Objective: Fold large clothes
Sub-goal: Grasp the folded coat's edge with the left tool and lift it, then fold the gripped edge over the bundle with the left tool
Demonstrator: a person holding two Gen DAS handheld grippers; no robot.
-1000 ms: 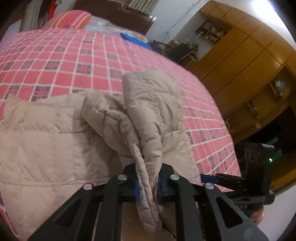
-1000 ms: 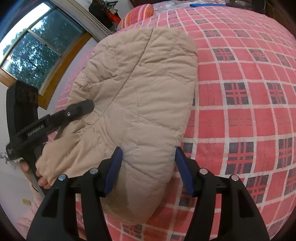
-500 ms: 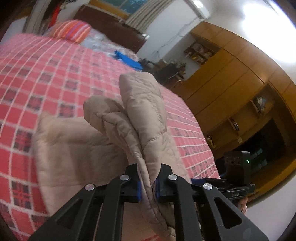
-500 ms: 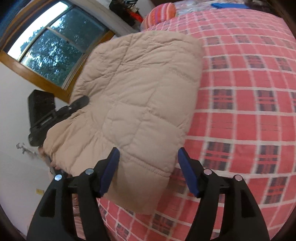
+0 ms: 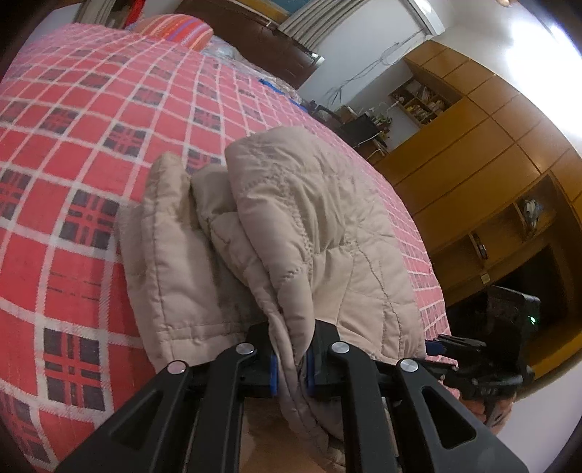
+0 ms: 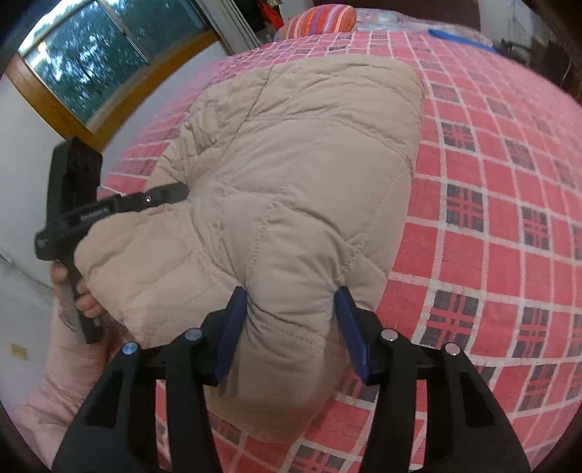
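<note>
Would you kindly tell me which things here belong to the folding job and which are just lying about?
Job:
- jacket, beige and quilted
- left gripper, shut on its edge
- right gripper, pinching a fold
- bedspread underneath

Lying about:
- striped pillow
- blue item
- wardrobe

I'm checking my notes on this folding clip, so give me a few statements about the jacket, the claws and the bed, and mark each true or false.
1. The left claw is clamped on a fold of the beige quilted jacket. True.
2. The right claw is empty. False: jacket padding is squeezed between its fingers.
3. The bedspread is plain blue. False: red plaid.
4. A striped pillow lies at the bed's far end. True.
</note>
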